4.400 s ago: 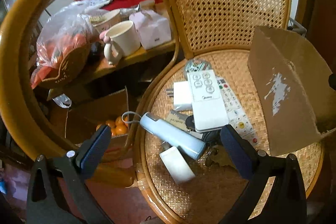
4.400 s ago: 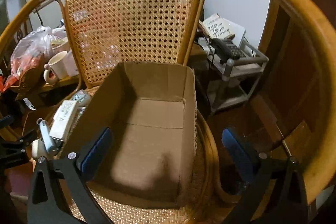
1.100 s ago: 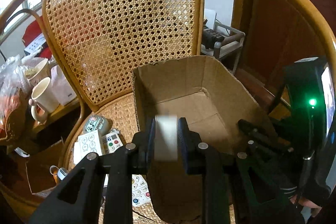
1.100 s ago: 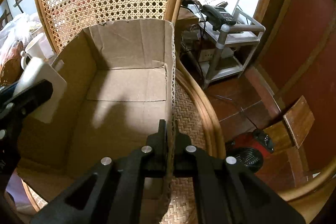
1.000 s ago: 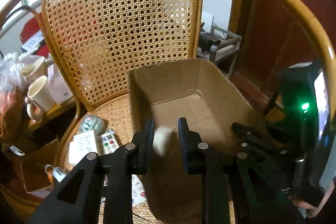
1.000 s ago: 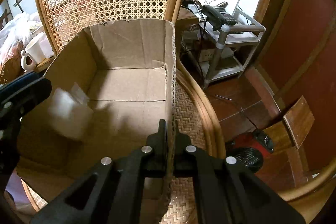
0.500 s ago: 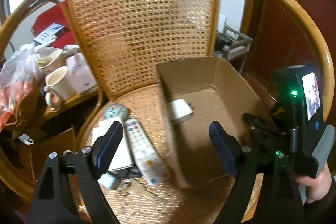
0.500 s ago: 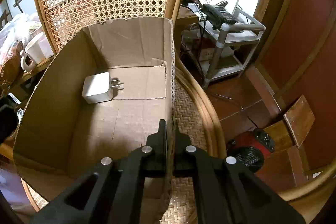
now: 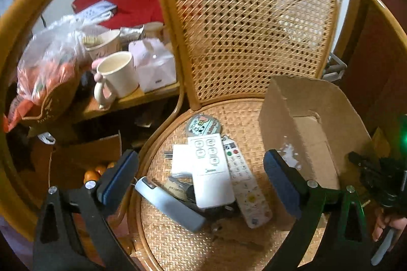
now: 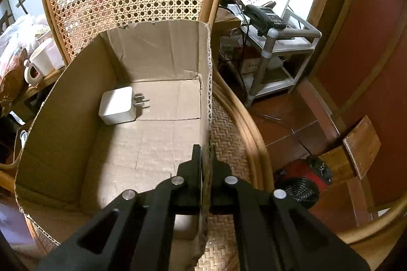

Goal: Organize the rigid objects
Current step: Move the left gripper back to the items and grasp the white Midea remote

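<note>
Left gripper (image 9: 201, 182) is empty, jaws opening wide right above the flat white rectangular remote (image 9: 211, 171), whose long axis runs between them, left of the brown cardboard box (image 10: 63, 103). Right gripper (image 10: 206, 156) clamps the box's wall.

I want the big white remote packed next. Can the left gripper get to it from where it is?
Probably yes. The left gripper hangs over the white remote, its jaws still opening with nothing between them. The remote lies on top of the pile, uncovered.

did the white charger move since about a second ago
Yes. It left the left hand-held gripper and now lies on the cardboard box floor near the back wall: white charger.
</note>
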`<state>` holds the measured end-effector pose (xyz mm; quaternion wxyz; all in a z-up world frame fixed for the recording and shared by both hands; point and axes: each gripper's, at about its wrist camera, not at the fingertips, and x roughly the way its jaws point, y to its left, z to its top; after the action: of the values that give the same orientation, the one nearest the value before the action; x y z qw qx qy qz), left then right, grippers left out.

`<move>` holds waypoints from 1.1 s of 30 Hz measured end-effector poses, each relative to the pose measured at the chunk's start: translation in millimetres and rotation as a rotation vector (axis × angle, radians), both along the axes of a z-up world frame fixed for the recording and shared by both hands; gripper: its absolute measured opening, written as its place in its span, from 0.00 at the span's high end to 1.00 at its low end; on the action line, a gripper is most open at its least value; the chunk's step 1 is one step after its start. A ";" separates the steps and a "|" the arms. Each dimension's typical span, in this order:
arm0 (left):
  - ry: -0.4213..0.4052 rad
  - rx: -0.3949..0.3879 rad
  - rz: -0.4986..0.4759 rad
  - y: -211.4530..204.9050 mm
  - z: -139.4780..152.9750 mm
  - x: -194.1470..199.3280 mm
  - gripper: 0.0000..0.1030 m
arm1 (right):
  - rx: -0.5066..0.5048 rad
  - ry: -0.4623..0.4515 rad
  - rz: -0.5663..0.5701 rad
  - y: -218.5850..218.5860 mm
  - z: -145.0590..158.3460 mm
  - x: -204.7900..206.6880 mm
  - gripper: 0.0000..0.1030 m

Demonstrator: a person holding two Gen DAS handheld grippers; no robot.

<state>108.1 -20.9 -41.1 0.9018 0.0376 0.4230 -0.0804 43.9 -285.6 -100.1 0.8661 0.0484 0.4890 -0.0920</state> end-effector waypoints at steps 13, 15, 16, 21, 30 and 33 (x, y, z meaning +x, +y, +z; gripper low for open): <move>0.154 0.075 -0.013 -2.4 -61.0 35.0 0.05 | -0.008 0.001 0.000 1.4 -0.3 0.6 0.95; 0.182 0.057 -0.035 -5.5 -66.7 36.0 0.05 | -0.007 0.002 0.000 1.5 -0.8 0.9 0.95; 0.185 0.057 -0.041 -6.1 -68.4 36.8 0.05 | -0.006 0.002 -0.001 1.3 -1.2 1.1 0.95; 0.185 0.059 -0.051 -12.5 -72.6 38.9 0.05 | -0.010 0.003 0.002 1.3 -0.8 2.8 0.95; 0.248 0.005 -0.021 -14.7 -87.7 47.4 0.52 | -0.011 0.004 0.003 2.2 -1.4 4.2 0.95; 0.238 0.030 -0.022 -18.5 -90.1 47.3 0.52 | -0.012 0.004 0.002 3.0 -1.5 4.9 0.95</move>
<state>155.4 -39.4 -131.2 0.8436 0.0457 0.5278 -0.0877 48.7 -282.6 -101.6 0.8655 0.0425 0.4901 -0.0941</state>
